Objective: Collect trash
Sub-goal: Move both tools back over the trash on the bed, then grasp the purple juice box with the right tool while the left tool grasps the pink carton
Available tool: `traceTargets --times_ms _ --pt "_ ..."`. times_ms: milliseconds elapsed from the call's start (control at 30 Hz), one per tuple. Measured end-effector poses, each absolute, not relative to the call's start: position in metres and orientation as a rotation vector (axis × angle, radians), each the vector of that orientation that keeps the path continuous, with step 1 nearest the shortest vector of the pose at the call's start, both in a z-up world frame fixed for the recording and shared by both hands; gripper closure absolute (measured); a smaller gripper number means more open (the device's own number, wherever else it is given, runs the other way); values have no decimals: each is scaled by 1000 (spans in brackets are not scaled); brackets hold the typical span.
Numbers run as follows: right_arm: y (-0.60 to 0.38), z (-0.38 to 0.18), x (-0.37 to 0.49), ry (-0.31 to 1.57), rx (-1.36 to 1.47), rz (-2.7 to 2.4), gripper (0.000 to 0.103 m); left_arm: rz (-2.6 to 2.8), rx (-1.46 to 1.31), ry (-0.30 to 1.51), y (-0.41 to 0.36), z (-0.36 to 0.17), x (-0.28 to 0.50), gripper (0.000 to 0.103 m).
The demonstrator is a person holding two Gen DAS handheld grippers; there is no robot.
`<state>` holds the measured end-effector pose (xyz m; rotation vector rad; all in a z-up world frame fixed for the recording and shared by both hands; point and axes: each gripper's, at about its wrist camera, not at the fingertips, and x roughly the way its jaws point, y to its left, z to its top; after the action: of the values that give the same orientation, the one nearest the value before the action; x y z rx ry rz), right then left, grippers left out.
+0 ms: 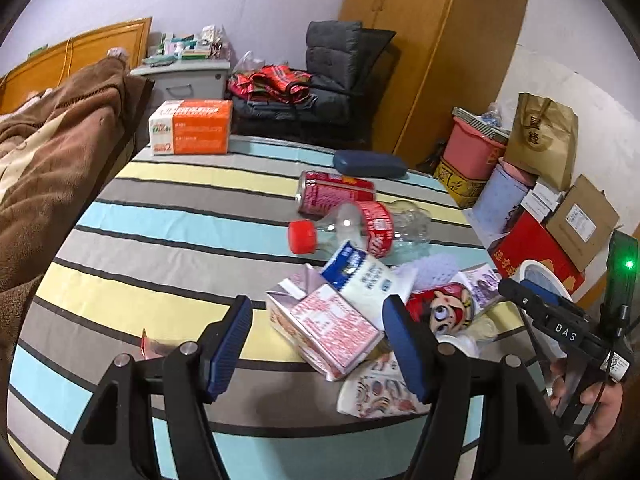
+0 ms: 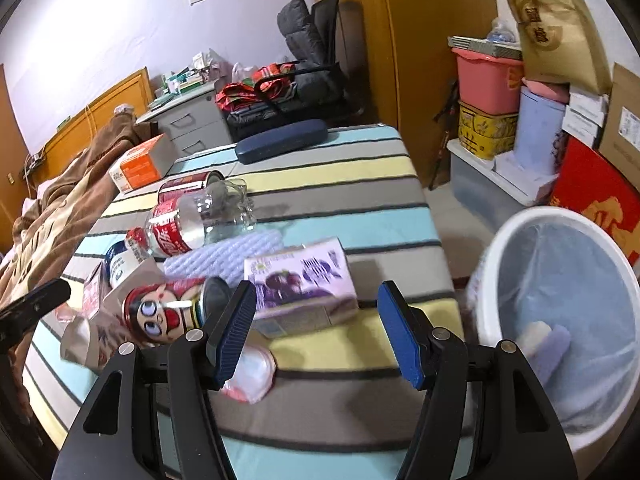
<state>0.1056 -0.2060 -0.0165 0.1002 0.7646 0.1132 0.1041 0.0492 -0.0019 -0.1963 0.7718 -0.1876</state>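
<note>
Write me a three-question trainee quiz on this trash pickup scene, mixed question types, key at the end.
1. True or false: the clear plastic bottle on the striped bedspread stands upright.
2. Multiple choice: in the right wrist view, which item lies nearest ahead between the right gripper fingers? A) orange box B) purple grape carton C) dark blue case
3. Fill in: the white bin beside the bed is lined with a clear ____.

Key
1. False: it lies on its side, red cap still on.
2. B.
3. Plastic bag; a few pieces already lie at its bottom.
</note>
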Motion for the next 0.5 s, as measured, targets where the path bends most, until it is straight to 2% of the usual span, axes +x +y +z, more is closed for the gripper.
traceTargets --times_ms 500 --pt "-185 -23 115 834 -125 74 33 -239 -184 856 40 -23 130 30"
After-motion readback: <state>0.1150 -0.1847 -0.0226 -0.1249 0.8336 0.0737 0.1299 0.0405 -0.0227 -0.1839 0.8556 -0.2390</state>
